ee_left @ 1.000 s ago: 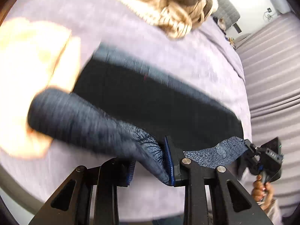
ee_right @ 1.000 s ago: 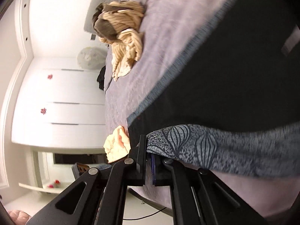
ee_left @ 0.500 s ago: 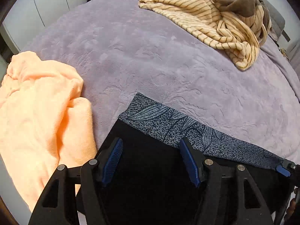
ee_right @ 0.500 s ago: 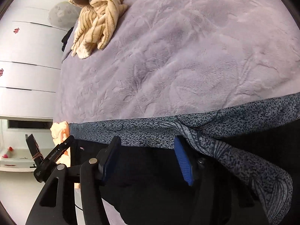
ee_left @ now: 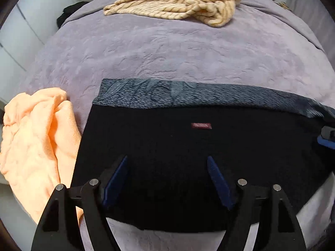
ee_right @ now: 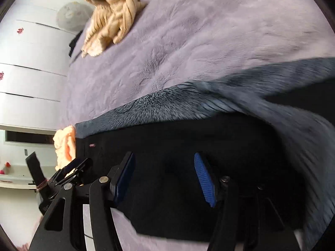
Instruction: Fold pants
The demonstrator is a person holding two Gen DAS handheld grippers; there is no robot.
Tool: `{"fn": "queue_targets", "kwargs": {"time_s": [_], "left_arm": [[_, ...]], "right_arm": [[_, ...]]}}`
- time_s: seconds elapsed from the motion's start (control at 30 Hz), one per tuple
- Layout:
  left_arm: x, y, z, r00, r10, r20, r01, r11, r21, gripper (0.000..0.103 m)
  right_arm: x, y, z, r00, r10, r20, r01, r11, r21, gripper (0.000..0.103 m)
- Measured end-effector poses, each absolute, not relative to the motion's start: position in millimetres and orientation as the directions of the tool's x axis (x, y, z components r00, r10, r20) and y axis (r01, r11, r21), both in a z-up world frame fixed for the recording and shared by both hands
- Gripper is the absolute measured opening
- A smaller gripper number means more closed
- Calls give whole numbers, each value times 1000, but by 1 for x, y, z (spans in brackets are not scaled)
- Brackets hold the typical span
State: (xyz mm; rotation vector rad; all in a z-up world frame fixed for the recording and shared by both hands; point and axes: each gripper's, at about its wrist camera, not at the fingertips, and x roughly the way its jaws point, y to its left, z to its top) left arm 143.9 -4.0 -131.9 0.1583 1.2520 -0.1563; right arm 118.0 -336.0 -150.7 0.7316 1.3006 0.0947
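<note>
The black pants (ee_left: 188, 171) lie folded flat on the purple bed cover (ee_left: 167, 48). Their grey patterned band (ee_left: 167, 96) runs along the far edge, and a small red label (ee_left: 201, 126) shows on top. My left gripper (ee_left: 167, 159) hovers over the near left part of the black cloth. Its jaws are opening, with nothing pinched between the blue pads. My right gripper (ee_right: 163, 154) stands open over the pants' right part (ee_right: 188, 138), where the patterned band (ee_right: 157, 106) lies bunched in a loose fold.
A crumpled orange cloth (ee_left: 35, 142) lies just left of the pants at the bed's edge. A beige striped garment (ee_left: 178, 2) is heaped at the far side of the bed. White wardrobe doors (ee_right: 27, 73) stand beyond the bed.
Both grippers have let go of the patterned band and opened. The band now rests along the far edge of the folded pants, and both grippers have drawn back over the black cloth.
</note>
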Motion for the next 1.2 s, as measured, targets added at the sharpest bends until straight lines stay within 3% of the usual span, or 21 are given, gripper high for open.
{"fn": "queue_targets", "kwargs": {"time_s": [0.1,0.23,0.43,0.57,0.7,0.73,0.77,0.8,0.83,0.9,1.07,1.13,1.17,1.2], "left_arm": [[124,-26,-115,275,-106,-956,319,948,-14,77],[96,-88,-103,218,-241,-946,475,873,-114,77],[56,-210,-99,52,-377,-925,632,729,-262,77],[48,-278,-112,-2,-410,-912,663,682,-308,79],[49,-325,-135,-65,-401,-914,644,682,-345,79],[50,-333,-138,-76,-401,-913,641,681,-353,79],[49,-340,-139,-81,-402,-912,643,679,-356,79],[51,-346,-137,-88,-410,-908,640,675,-367,79],[52,-350,-133,-100,-427,-898,626,675,-391,79],[60,-360,-122,-98,-460,-883,592,686,-423,79],[98,-398,-88,38,-494,-869,557,733,-392,79],[119,-414,-76,117,-482,-868,535,767,-354,79],[126,-417,-71,143,-481,-865,522,779,-347,79],[134,-419,-63,171,-481,-860,504,793,-343,79]], "right_arm": [[59,-367,-128,364,416,-834,430,719,546,65],[-41,-427,-98,444,255,-859,609,617,498,66],[-168,-508,-98,399,94,-912,790,471,394,71],[-219,-538,-130,435,179,-882,813,342,471,71],[-216,-550,-170,578,379,-722,711,201,674,70],[-208,-547,-177,601,407,-688,689,172,704,68],[-201,-548,-180,626,437,-646,664,136,735,51],[-196,-554,-181,665,474,-577,621,78,780,16],[-189,-559,-178,691,491,-531,589,44,807,11],[-170,-577,-161,714,503,-487,532,62,844,11],[-108,-648,-122,749,494,-442,433,139,891,21],[-79,-677,-111,748,446,-492,449,206,869,50],[-62,-695,-105,740,407,-535,470,257,845,74],[-50,-708,-99,728,377,-572,488,300,820,76]]}}
